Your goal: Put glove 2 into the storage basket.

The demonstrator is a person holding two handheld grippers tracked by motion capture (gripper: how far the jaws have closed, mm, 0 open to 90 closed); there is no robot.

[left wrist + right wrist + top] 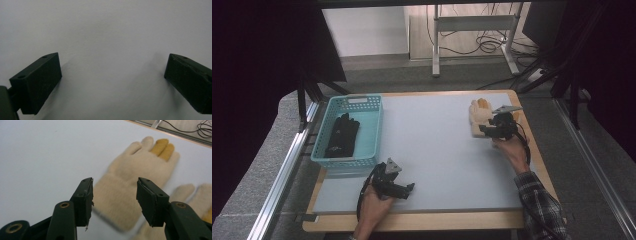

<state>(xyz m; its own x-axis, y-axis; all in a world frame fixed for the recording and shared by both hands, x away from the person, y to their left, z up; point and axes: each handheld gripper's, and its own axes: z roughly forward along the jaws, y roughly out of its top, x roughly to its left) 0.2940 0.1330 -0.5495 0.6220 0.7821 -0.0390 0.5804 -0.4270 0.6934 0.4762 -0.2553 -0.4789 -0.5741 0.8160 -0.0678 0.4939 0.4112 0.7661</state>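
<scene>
Cream glove (130,185) with yellow fingertips; black glove (342,134) in a turquoise lattice basket (373,131); pale grey tabletop (437,150); plaid sleeve (539,205).

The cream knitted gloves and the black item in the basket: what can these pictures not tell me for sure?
- Second cream knitted glove: right gripper view, cut by the edge, behind the right gripper.
- Black item in the turquoise plastic basket: high view, too small and dark to count or identify.

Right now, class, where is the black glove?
In the high view, the black glove lies inside the blue basket at the table's left edge, just beyond the left gripper.
</scene>
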